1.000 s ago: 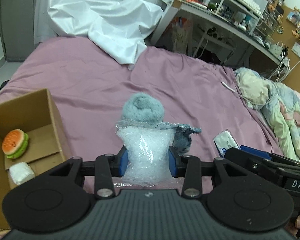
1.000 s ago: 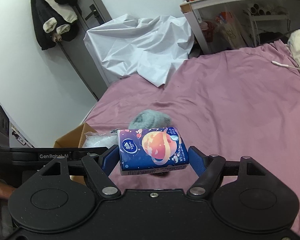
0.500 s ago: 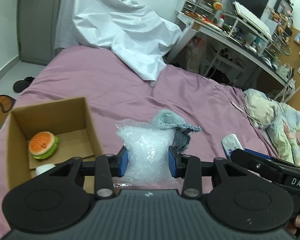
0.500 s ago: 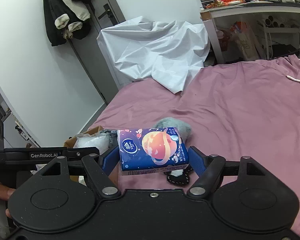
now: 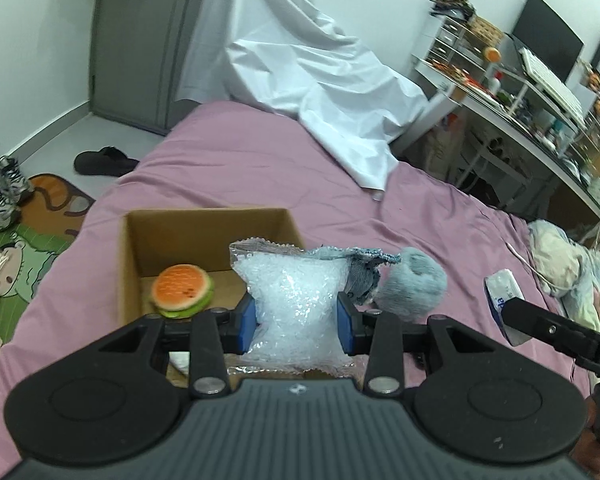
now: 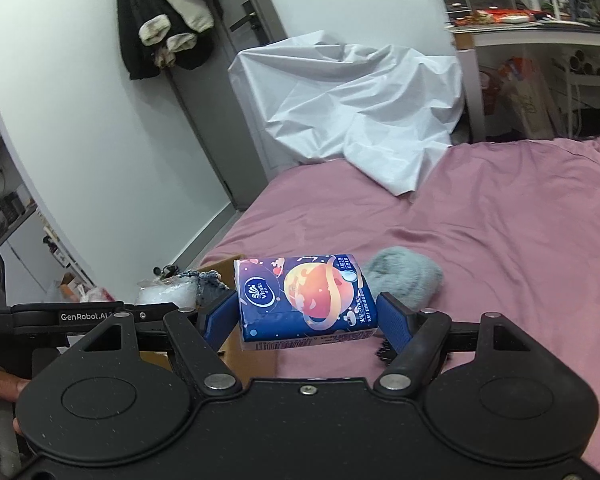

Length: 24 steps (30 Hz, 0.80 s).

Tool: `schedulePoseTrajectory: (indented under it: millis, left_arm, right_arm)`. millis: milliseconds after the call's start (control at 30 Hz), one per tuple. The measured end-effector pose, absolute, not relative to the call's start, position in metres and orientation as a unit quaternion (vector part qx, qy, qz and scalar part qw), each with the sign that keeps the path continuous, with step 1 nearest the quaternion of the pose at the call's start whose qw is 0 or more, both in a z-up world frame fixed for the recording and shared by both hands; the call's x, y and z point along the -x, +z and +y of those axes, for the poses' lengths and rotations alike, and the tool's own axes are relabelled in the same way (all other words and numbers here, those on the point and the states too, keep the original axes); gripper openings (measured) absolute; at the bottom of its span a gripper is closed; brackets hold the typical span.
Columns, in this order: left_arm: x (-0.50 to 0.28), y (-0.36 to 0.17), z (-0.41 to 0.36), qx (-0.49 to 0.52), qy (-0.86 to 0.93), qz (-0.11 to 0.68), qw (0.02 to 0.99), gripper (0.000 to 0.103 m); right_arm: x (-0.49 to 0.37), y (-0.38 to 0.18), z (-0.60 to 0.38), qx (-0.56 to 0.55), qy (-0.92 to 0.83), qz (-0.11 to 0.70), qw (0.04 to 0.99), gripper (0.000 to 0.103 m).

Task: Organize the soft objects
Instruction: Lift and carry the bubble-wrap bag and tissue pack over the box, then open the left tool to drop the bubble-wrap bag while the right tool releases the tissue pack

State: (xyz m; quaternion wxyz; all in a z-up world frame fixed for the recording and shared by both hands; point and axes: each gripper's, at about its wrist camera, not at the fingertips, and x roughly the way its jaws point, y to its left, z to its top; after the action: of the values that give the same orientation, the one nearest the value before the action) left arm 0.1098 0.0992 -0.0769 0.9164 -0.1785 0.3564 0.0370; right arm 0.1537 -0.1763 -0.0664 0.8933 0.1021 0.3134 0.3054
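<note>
Clear pellet bag (image 5: 296,304) pinched by left gripper (image 5: 296,316) | right gripper (image 6: 307,316) clamps tissue pack (image 6: 306,298) | box (image 5: 204,232) seemingly below

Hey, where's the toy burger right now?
In the left wrist view, the toy burger sits inside the open cardboard box on the purple bed, left of the bag of clear beads held in the left gripper.

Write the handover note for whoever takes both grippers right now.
Left gripper: jaws shut on the bag of clear beads, held in front of the cardboard box.
Right gripper: jaws shut on the tissue pack, above the bed.
Done: burger toy lies in the box.
Left: drop both held items into the box, then the grey fluffy toy and the white packet on the bed.
</note>
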Motion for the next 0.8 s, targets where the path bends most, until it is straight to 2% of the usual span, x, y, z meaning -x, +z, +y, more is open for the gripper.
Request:
schedulePoseTrajectory:
  millis: [300, 800]
  left_arm:
    - [-0.097, -0.084, 0.123, 0.201, 0.031, 0.351, 0.914, 0.039]
    - [-0.113, -0.077, 0.1, 0.192, -0.011, 0.341, 0.92, 0.039]
  right_arm:
    - [-0.147, -0.067, -0.146, -0.088, 0.323, 0.319, 0.887, 0.072]
    - [-0.144, -0.064, -0.155, -0.098, 0.311, 0.318, 0.89, 0.072]
